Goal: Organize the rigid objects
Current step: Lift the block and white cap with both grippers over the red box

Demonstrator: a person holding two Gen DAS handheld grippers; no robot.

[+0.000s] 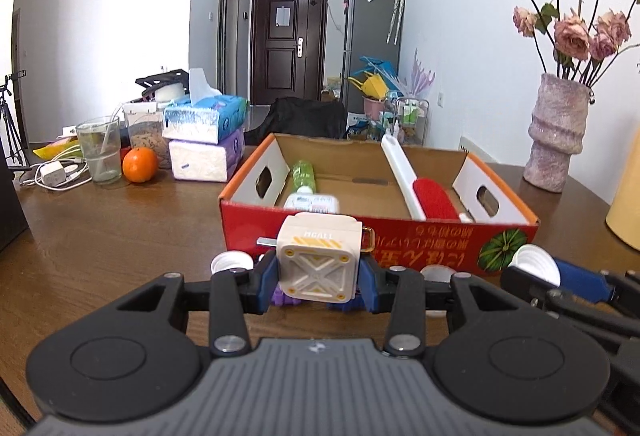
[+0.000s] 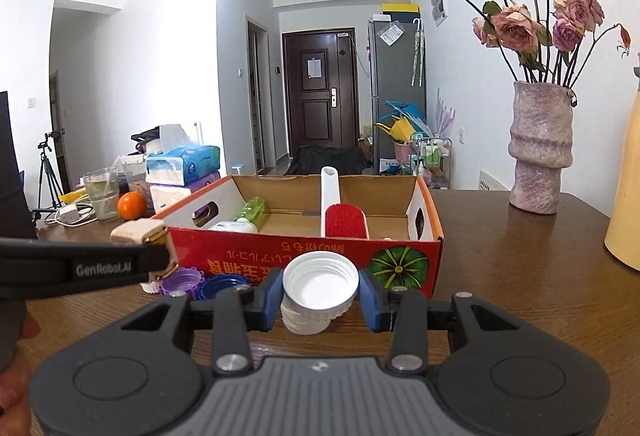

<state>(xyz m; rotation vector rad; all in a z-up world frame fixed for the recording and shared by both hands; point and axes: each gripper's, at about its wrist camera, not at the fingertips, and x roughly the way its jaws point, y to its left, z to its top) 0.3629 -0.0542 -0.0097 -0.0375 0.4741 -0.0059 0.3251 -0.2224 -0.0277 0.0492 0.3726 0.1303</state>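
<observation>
"GenRobot.AI" is printed in white on the black left gripper [image 2: 160,260]. Inverted yellow letters, apparently "MGALL", are borne by the cream cube [image 1: 318,262]. Upside-down yellow characters, not legible, are carried on the red box [image 2: 304,256] front beside it.

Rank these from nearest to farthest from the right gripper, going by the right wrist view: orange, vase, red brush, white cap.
1. white cap: between the right gripper's fingers.
2. red brush: straight ahead, inside the box.
3. orange and vase: far left and far right on the table; too close to call.
</observation>
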